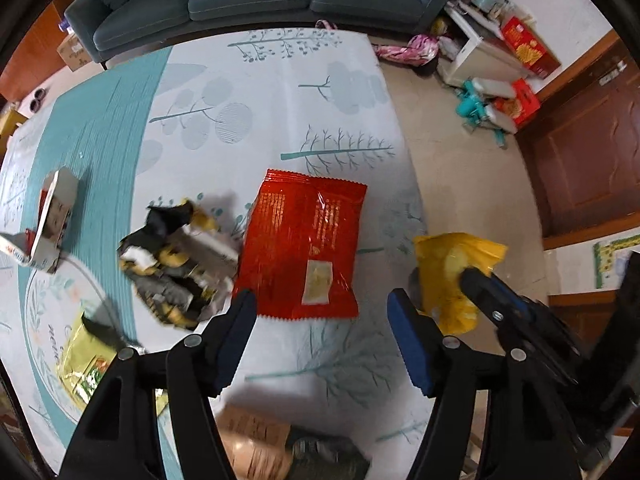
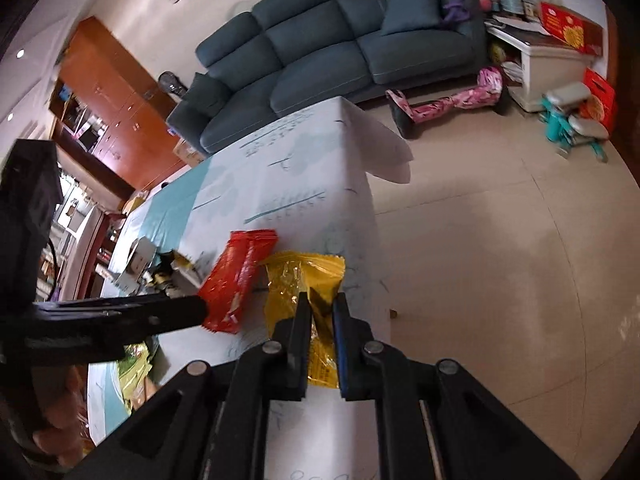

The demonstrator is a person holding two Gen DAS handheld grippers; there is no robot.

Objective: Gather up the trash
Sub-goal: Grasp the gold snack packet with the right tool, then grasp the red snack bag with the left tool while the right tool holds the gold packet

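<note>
Right gripper: jaws narrow, clamped on yellow wrapper near table right edge. Left gripper: jaws wide, empty, above red packet near edge. Left of packet: black-yellow wrappers, white box, green packet.

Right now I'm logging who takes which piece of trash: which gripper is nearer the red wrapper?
Left. The left gripper hangs open right at the red wrapper's near edge. The right gripper sits off to its right, shut on the yellow wrapper.
</note>
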